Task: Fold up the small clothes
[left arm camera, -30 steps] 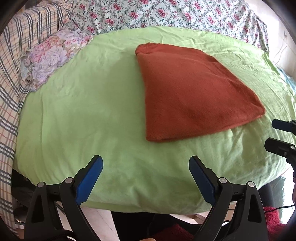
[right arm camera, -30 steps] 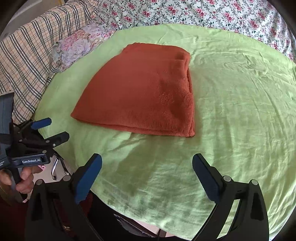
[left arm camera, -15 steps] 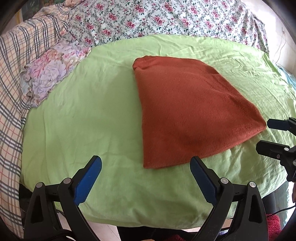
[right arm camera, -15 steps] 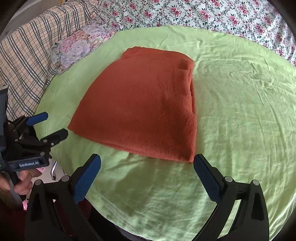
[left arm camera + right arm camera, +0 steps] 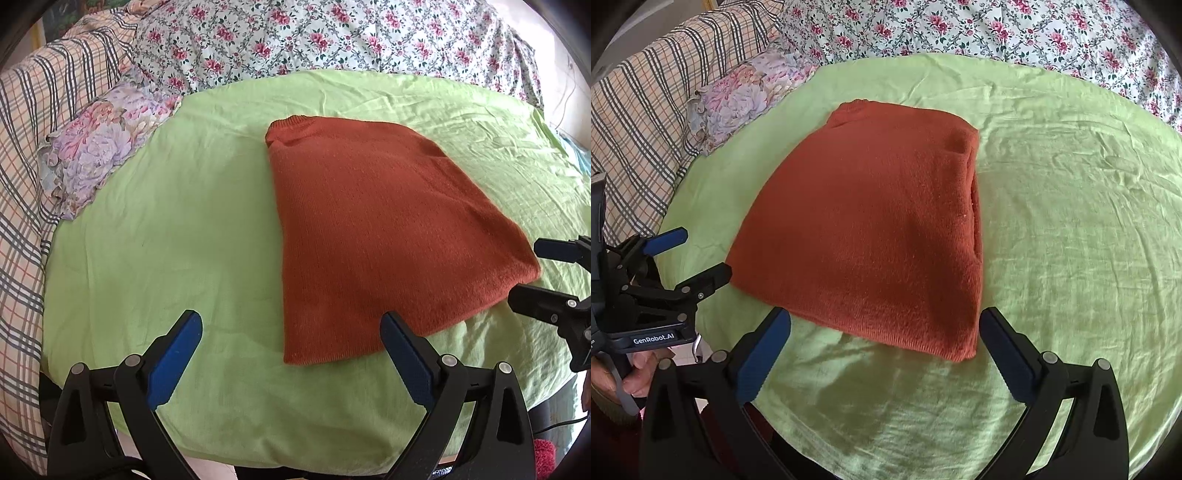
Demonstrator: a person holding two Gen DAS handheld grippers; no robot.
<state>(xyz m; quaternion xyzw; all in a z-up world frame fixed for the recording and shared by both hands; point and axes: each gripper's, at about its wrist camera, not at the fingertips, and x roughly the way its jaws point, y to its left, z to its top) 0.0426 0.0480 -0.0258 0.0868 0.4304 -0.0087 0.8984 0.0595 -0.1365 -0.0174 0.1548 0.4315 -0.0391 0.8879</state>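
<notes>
A rust-orange knitted garment (image 5: 373,232) lies folded flat on the light green sheet (image 5: 177,229); it also shows in the right wrist view (image 5: 871,236). My left gripper (image 5: 291,332) is open and empty, just above the garment's near left corner. My right gripper (image 5: 886,332) is open and empty, its jaws straddling the garment's near edge. The right gripper also shows at the right edge of the left wrist view (image 5: 550,273), beside the garment's near right corner. The left gripper shows at the left of the right wrist view (image 5: 690,258), beside the near left corner.
A small pastel floral cushion (image 5: 99,151) lies at the sheet's far left. A plaid blanket (image 5: 22,155) lies left of it. Rose-print bedding (image 5: 332,37) runs along the back. The sheet's front edge (image 5: 258,454) drops off just below the grippers.
Both grippers have moved forward toward the garment, so it looks larger and nearer. Its near edge now lies between the right gripper's jaws. Both stay open.
</notes>
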